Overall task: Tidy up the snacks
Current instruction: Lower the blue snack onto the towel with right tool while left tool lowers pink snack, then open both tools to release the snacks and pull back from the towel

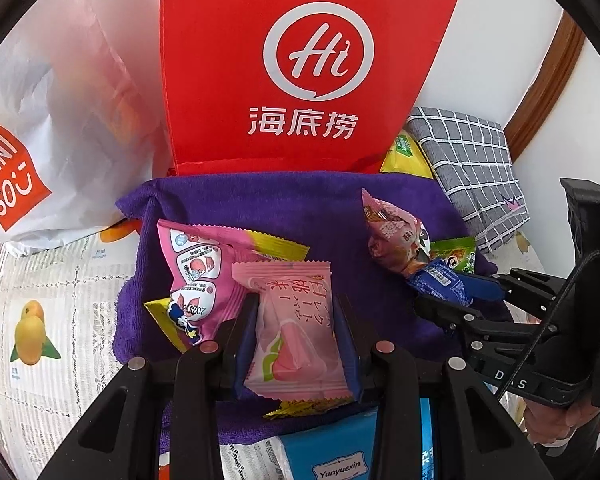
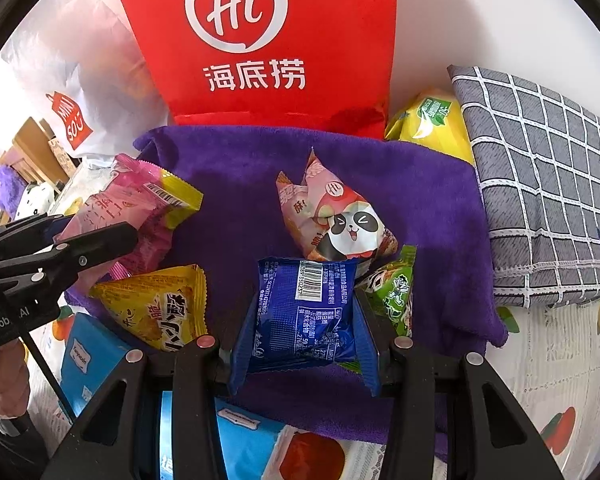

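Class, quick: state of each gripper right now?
Left gripper: shut on the pale pink packet.
Right gripper: shut on the blue packet.

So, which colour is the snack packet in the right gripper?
Blue packet, with a white barcode; the right wrist view shows it best.

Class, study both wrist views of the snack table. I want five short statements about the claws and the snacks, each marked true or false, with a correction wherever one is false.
1. The left claw grips a pale pink packet. True.
2. The right claw is empty. False: it holds a blue packet.
3. The snacks lie on a purple towel. True.
4. The red bag lies flat. False: it stands upright behind the towel.
5. The panda packet is gripped. False: it lies free.
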The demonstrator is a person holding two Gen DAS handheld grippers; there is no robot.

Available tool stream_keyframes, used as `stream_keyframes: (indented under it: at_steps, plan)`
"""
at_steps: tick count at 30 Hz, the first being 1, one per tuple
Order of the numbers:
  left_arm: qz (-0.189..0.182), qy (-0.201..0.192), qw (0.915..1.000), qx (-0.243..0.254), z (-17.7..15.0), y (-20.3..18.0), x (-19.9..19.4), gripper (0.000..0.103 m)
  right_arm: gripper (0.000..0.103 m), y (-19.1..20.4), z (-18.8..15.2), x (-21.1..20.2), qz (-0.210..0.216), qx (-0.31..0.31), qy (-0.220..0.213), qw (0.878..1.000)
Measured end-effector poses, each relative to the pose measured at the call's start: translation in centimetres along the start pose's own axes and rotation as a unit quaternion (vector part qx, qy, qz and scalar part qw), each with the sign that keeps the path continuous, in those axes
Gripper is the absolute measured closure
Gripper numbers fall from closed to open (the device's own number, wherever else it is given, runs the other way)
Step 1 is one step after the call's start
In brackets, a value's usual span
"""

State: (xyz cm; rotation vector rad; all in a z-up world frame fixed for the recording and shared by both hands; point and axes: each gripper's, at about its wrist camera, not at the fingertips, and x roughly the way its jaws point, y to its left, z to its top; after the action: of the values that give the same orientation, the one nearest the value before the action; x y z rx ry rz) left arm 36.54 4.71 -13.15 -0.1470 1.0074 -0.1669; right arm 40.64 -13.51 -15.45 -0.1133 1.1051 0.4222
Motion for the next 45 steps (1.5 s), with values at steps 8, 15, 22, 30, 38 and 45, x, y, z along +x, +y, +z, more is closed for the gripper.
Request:
stream_keyframes:
  at_steps: [8,15,22,30,38,45]
  plan:
    - [-0.002,0.005,1.0,-0.003,-0.1,0.1,0.2,0.068,0.058,0.3,0.1,0.6,-0.004,-0.002,0.007,1.0]
    - [-0.002,0.005,1.0,-0.004,-0.1,0.0,0.2,0.068,0.058,0.5,0.1,0.9,-0.006,-0.008,0.012,1.0]
    - [-0.002,0.006,1.0,-0.003,-0.2,0.0,0.4,0.068,0.058,0.5,0.2,0.9,-0.005,-0.01,0.016,1.0]
    - [-0.005,0.008,1.0,-0.002,-0.2,-0.2,0.6,0.068,0.057,0.6,0.4,1.0,-0.003,-0.012,0.025,1.0]
    - [-0.017,0.013,0.9997,-0.008,-0.1,0.0,0.6,0.065,0.049,0.5,0.3,0.6,0.001,-0.01,0.029,1.0]
    - [-0.019,0.003,0.9998,-0.007,0.0,-0.5,-1.2,0.046,0.034,1.3,0.3,-1.4,0.0,-0.016,0.006,1.0]
